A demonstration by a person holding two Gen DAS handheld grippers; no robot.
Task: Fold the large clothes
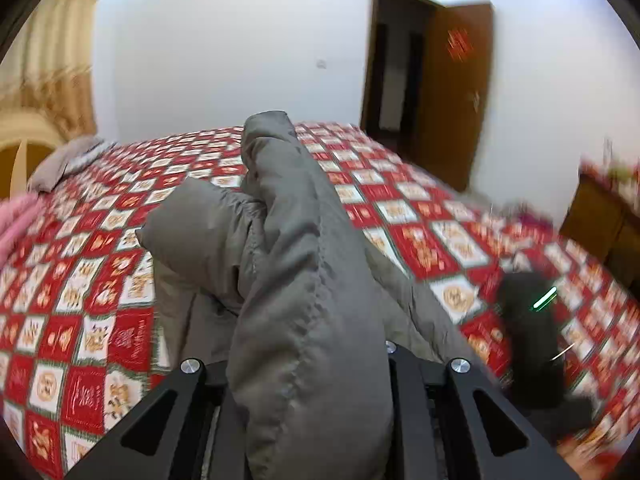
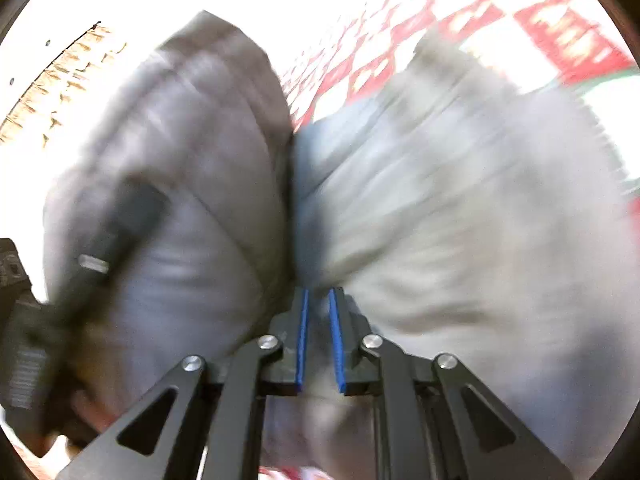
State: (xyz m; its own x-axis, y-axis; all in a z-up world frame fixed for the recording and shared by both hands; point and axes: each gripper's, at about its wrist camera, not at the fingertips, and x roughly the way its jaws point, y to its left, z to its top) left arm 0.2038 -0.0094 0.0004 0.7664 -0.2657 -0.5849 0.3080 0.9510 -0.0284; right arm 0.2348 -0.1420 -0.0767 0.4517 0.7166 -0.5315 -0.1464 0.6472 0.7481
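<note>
the left gripper (image 1: 316, 368) is gripping a thick fold of the grey coat (image 1: 288, 240), its fingertips hidden by cloth, lifting it above the red checked bed (image 1: 100, 280). the right gripper (image 2: 319, 296) is pinching the coat (image 2: 440, 220) between nearly closed blue pads (image 2: 302, 344).

Bedroom, white walls (image 1: 224, 40). Bed with red/white checked cover (image 1: 420, 216). Brown wooden door (image 1: 452, 92) ajar at back, dark doorway beside it. Gold curtain (image 1: 52, 60) far left. Wooden cabinet (image 1: 600, 220) right, probably a dresser, too blurred. Bright overhead light.
</note>
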